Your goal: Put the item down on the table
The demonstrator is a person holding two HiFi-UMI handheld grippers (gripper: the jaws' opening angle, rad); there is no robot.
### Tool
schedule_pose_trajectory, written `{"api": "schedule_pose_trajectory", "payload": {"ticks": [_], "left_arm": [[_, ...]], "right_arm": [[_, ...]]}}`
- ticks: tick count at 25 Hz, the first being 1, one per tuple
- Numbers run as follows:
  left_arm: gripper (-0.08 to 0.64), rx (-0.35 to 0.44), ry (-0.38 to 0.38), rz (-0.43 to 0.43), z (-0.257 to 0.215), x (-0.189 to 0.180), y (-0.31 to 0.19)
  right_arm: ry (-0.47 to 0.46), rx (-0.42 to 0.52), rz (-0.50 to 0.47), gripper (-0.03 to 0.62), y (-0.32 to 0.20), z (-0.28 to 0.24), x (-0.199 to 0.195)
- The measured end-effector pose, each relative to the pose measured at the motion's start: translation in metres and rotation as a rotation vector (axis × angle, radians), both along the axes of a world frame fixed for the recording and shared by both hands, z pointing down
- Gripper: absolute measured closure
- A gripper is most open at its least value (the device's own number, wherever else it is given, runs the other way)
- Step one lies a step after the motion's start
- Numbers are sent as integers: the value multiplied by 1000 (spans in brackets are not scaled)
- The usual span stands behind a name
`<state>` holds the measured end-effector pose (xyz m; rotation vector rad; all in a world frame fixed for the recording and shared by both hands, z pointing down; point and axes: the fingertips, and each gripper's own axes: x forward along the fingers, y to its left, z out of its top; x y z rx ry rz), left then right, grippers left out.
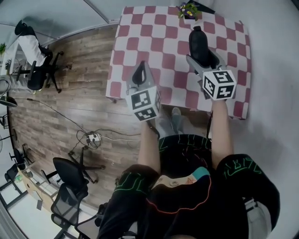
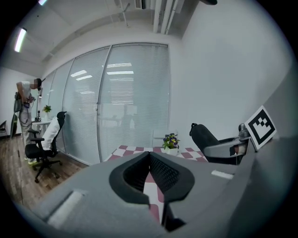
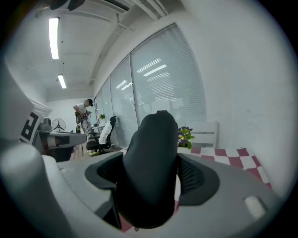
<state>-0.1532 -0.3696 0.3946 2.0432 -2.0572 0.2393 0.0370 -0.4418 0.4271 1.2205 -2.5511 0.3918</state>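
A black, rounded, soft-looking item stands upright between the jaws of my right gripper, which is shut on it above the right half of the red-and-white checked table. In the right gripper view the item fills the gap between the two pads and hides most of the table behind it. My left gripper hovers over the table's near left part. Its jaws meet at the tips with nothing between them. From the left gripper view, the item shows at the right.
A small white pot of flowers stands at the table's far edge, ahead of both grippers. Office chairs and a power strip with cables are on the wooden floor at the left. A person stands far off.
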Motion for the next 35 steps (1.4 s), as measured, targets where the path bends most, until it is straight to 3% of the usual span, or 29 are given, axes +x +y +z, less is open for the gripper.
{"api": "schedule_pose_trajectory", "payload": {"ticks": [9,26,35], "left_arm": [[551,-72,28,58,32,11,-15],[551,-251,91,107,109,-21,-57],[551,-261,117,120,122,-36,-81]], "right_arm": [[51,-62,-39,230,-6,29,-15],[163,-206,-126,230,-44,106,-81],[296,-275,-193,229,-56,139,-99]]}}
